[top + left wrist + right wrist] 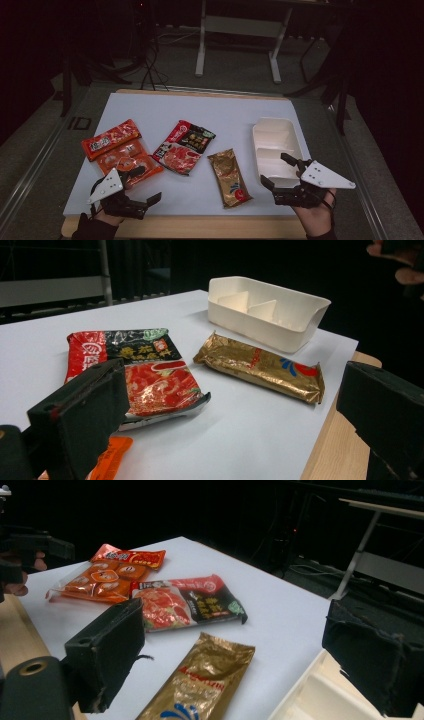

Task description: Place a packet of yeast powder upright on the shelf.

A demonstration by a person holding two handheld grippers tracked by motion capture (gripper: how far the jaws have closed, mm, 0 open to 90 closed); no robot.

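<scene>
On a white-topped table (200, 107) lie an orange snack packet (122, 150), a red-and-black packet (182, 146) and a gold packet (230, 177). A white divided tray (295, 145) stands at the right, with nothing in it. My left gripper (149, 184) is open near the front edge, beside the orange packet's near corner. My right gripper (275, 169) is open over the tray's near left corner. The left gripper view looks between the open jaws at the red-and-black packet (140, 370), gold packet (260, 365) and tray (260, 330). The right gripper view faces the gold packet (205, 680).
The wooden table edge (200, 226) runs along the front. A white metal stand (240, 27) and cables (150, 70) sit on the floor beyond the table. The surroundings are dark.
</scene>
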